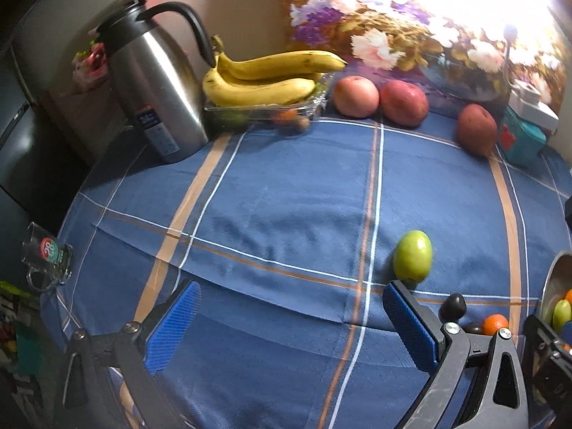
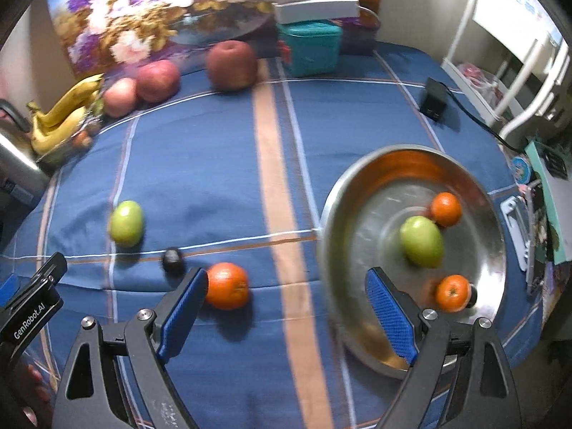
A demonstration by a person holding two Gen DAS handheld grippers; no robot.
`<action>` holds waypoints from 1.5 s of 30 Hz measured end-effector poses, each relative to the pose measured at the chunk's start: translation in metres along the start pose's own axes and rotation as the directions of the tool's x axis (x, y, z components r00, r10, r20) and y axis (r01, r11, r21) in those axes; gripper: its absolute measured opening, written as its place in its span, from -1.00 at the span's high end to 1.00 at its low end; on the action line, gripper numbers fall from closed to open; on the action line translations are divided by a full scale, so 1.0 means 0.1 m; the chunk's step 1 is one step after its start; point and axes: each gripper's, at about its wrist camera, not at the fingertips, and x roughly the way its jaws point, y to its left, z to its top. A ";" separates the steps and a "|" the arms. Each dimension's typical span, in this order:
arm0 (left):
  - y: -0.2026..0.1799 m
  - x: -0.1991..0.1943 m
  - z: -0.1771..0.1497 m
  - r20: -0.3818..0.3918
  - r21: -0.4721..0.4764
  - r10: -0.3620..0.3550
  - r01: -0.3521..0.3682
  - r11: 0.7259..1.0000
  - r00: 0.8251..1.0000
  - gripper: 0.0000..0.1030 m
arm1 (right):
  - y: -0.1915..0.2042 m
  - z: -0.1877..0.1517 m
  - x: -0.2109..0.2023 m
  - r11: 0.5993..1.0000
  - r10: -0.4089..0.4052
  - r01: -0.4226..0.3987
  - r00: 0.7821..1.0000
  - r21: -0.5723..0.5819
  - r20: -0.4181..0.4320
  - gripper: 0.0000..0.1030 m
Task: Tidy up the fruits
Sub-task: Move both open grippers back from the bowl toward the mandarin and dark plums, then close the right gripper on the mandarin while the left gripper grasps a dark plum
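A green fruit (image 1: 413, 255) lies on the blue checked cloth just beyond the right fingertip of my left gripper (image 1: 291, 296), which is open and empty. A small dark fruit (image 1: 453, 307) and an orange (image 1: 495, 323) lie to its right. In the right wrist view my right gripper (image 2: 286, 279) is open and empty. The orange (image 2: 227, 286) sits beside its left fingertip (image 2: 200, 280), with the dark fruit (image 2: 173, 259) and the green fruit (image 2: 126, 223) farther left. The steel bowl (image 2: 375, 186) at right holds a green fruit (image 2: 422, 241) and two oranges (image 2: 445, 209).
At the back stand a steel kettle (image 1: 153, 89), bananas (image 1: 264, 78) on a clear tray, three red apples (image 1: 355, 96) and a teal box (image 1: 522, 139). A glass mug (image 1: 46, 257) sits at the left table edge. A black adapter (image 2: 434, 98) lies back right.
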 end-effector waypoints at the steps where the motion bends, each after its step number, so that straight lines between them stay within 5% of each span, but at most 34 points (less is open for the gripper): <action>1: 0.02 0.01 0.00 -0.002 -0.006 -0.005 0.005 1.000 1.000 -1.00 | 0.03 0.00 0.00 1.000 0.007 -0.006 1.000 -0.005 0.003 -0.74; 12: -0.04 0.15 0.01 -0.046 -0.018 -0.110 0.109 0.994 0.993 -1.00 | 0.25 -0.01 0.16 0.995 0.100 -0.100 0.995 -0.014 -0.002 -0.73; 25: -0.33 0.38 -0.04 -0.146 -0.058 -0.262 0.256 0.965 0.954 -1.00 | 0.16 -0.05 0.49 0.985 0.167 -0.163 0.983 0.059 -0.074 -0.26; 45: -0.52 0.49 -0.07 -0.199 -0.071 -0.300 0.292 0.954 0.933 -1.00 | 0.04 -0.09 0.58 0.954 0.282 -0.266 0.952 0.139 -0.117 0.18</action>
